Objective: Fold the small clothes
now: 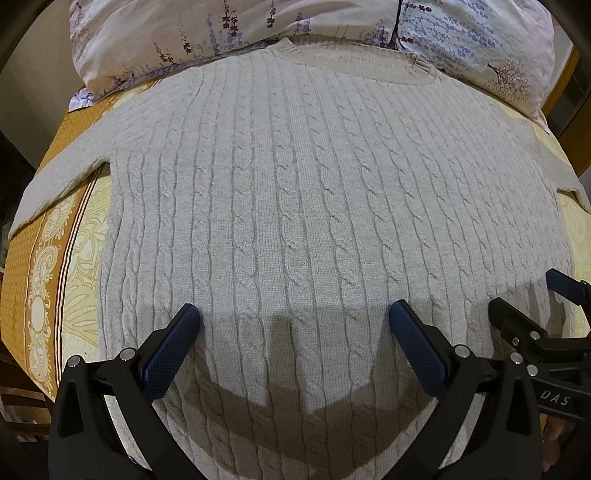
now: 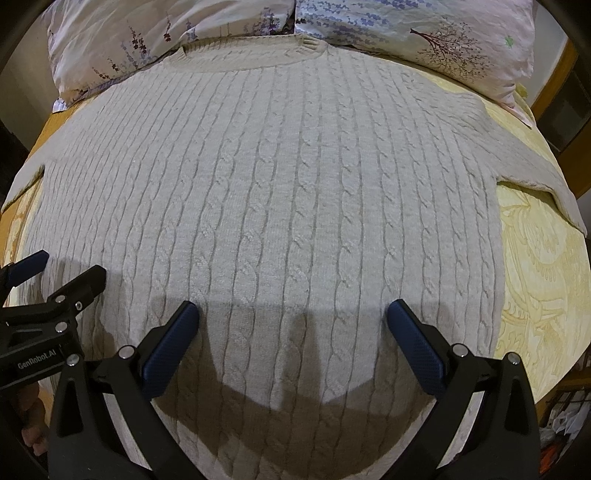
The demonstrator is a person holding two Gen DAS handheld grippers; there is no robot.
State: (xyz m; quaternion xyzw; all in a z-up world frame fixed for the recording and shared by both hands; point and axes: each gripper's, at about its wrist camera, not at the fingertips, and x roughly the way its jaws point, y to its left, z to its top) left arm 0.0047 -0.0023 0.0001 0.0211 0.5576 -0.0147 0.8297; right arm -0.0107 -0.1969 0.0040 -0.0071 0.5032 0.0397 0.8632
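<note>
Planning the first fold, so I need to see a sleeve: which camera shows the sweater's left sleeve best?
The left wrist view: the left sleeve runs out from the armpit across the bedspread, nearly whole. The right wrist view catches only a sliver of it at its left edge, cut off by the frame.

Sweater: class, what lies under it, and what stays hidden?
The sweater lies flat on a yellow patterned bedspread, showing at both sides. Its collar touches the pillows. The bedspread beneath its body is covered.
</note>
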